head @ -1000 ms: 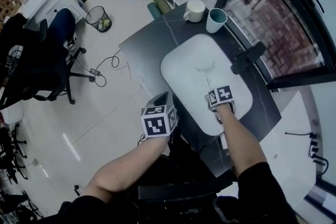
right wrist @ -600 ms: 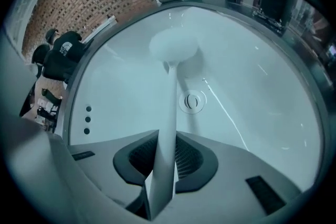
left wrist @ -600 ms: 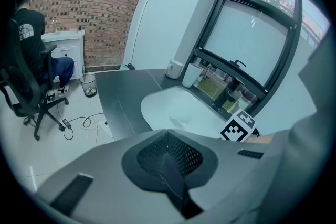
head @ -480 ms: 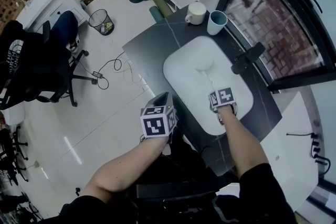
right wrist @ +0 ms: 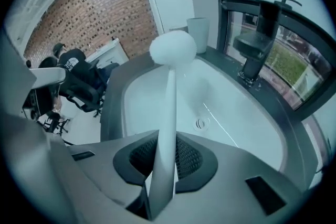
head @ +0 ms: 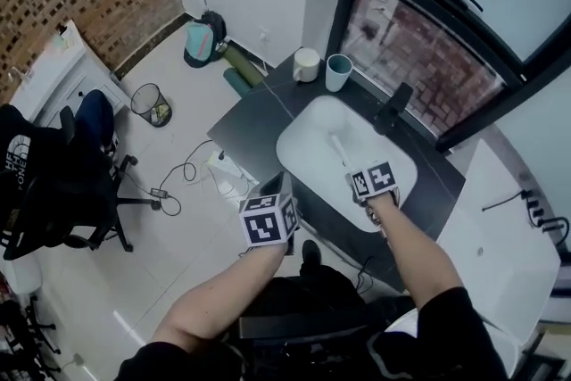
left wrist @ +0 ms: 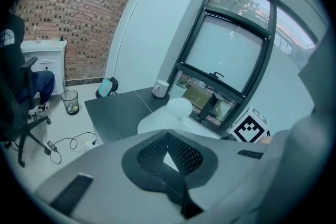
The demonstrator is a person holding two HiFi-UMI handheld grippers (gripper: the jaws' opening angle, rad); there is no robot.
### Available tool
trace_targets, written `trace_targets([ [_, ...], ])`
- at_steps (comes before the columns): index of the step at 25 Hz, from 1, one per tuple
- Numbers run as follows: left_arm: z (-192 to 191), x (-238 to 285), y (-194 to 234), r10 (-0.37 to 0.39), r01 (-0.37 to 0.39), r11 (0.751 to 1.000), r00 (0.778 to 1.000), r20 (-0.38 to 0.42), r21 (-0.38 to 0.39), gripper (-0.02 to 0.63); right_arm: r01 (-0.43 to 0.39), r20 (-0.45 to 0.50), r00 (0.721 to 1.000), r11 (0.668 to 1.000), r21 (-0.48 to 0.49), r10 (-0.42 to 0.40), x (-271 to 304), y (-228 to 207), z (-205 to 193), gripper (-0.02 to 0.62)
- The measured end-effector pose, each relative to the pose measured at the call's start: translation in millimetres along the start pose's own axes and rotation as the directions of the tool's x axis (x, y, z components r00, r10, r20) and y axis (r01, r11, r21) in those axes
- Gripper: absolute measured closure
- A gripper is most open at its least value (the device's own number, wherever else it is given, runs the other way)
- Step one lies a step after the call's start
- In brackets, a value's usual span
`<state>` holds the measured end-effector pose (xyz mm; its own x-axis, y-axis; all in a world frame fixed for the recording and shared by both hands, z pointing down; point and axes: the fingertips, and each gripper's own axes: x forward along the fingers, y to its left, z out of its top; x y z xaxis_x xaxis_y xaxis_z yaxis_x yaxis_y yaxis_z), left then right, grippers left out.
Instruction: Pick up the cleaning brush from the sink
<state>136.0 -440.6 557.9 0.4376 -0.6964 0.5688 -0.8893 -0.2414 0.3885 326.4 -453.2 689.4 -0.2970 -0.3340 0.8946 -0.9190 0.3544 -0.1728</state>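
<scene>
The cleaning brush (right wrist: 167,107) is white, with a round head (right wrist: 173,48) and a long thin handle. My right gripper (right wrist: 165,165) is shut on the handle, its jaws having just closed on it, and the head sticks out beyond the fingertips above the white sink (right wrist: 236,128). In the head view the right gripper (head: 359,172) hangs over the near part of the sink (head: 308,147), with the brush (head: 342,150) pointing toward the faucet. My left gripper (head: 278,186) is off the counter's front edge, shut and holding nothing; its pads (left wrist: 181,157) meet.
A black faucet (head: 393,110) stands behind the sink on the dark counter (head: 254,125). A white mug (head: 306,64) and a teal cup (head: 338,71) sit at the counter's far end by the window. On the floor at left are an office chair (head: 80,183), a bin (head: 150,104) and cables.
Both grippers have risen. The right gripper lifted the brush off the sink's bottom, so it now hangs above the basin. The head view has pulled back and tilted up.
</scene>
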Motion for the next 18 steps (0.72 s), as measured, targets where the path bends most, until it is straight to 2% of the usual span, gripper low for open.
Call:
trace_targets([
  [2, 11, -32, 26, -0.05, 0.049, 0.997, 0.999, 0.017, 0.057, 0.615, 0.01, 0.062, 0.998, 1.0, 0.023, -0.011, -18, 44, 12, 0.566],
  [5, 32, -71, 64, -0.122, 0.111, 0.978, 0.991, 0.052, 0.179, 0.615, 0.029, 0.185, 0.982, 0.996, 0.079, -0.043, -49, 101, 36, 0.566],
  [8, 49, -95, 88, -0.184, 0.16, 0.955, 0.98, 0.074, 0.252, 0.615, 0.04, 0.314, 0.945, 0.987, 0.155, -0.088, -85, 144, 54, 0.566],
  [11, 58, -126, 79, -0.247, 0.203, 0.929, 0.963, 0.11, 0.309, 0.615, 0.054, 0.406, 0.904, 0.979, 0.198, -0.132, -130, 175, 47, 0.566],
  [14, 58, -171, 43, -0.346, 0.267, 0.881, 0.927, 0.147, 0.391, 0.615, 0.072, 0.479, 0.861, 0.972, 0.222, -0.173, -187, 199, 21, 0.565],
  [18, 47, -248, 1, -0.495, 0.357, 0.79, 0.851, 0.174, 0.498, 0.615, 0.137, 0.576, 0.776, 0.96, 0.244, -0.257, -266, 235, -19, 0.565],
])
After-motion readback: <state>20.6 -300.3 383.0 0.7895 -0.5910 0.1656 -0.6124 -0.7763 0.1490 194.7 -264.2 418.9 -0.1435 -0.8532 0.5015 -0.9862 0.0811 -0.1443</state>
